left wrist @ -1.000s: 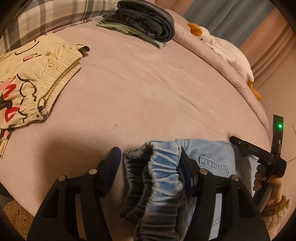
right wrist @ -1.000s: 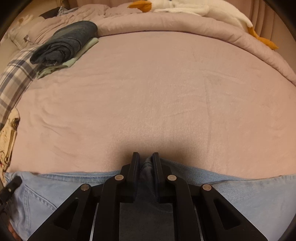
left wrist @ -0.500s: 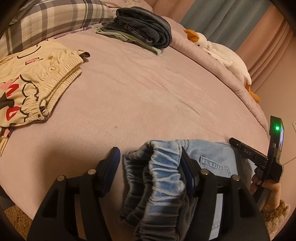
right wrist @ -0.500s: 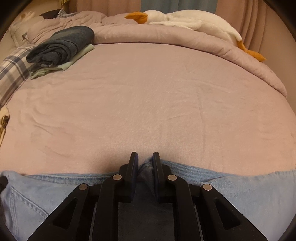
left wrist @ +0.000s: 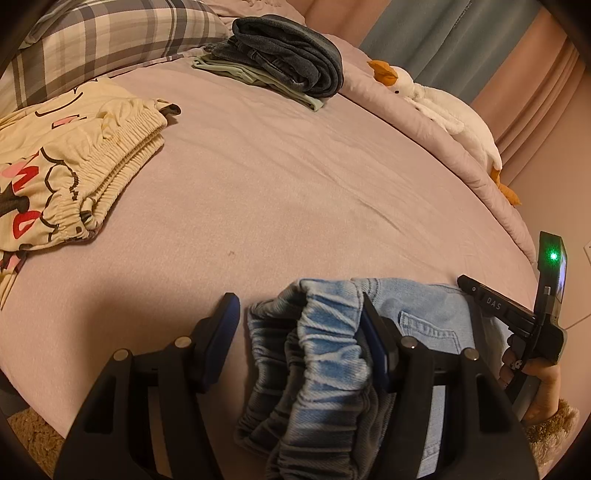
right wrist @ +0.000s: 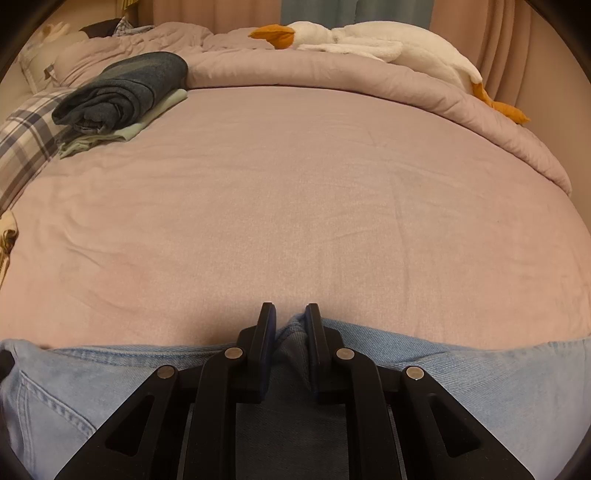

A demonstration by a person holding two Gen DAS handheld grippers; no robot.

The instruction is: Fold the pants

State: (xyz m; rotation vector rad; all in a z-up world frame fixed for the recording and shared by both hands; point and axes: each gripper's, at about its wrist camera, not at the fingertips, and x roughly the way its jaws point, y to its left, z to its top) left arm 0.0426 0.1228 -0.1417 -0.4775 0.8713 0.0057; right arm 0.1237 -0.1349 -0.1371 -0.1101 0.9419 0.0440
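Observation:
Light blue jeans (left wrist: 321, 354) lie at the near edge of the pink bed, their gathered elastic waistband bunched up between the fingers of my left gripper (left wrist: 295, 301). Those jaws stand open: the waistband leans on the right finger (left wrist: 373, 332), and a gap shows beside the left finger (left wrist: 221, 325). In the right wrist view my right gripper (right wrist: 290, 308) is shut on a pinched fold of the jeans (right wrist: 461, 365), which spread flat to both sides. A hand holds the right gripper (left wrist: 517, 317) just right of the back pocket.
Cream printed pants (left wrist: 74, 166) lie folded at the left. A stack of dark folded clothes (left wrist: 288, 62) sits at the far side by a plaid pillow (left wrist: 110, 33). A white goose plush (left wrist: 443, 107) rests on the rolled duvet (right wrist: 406, 85). The pink sheet (right wrist: 295, 203) stretches between.
The right wrist view has tipped up a little, showing more of the far bed, with the grip on the fold unchanged. The left gripper and waistband stay as they were.

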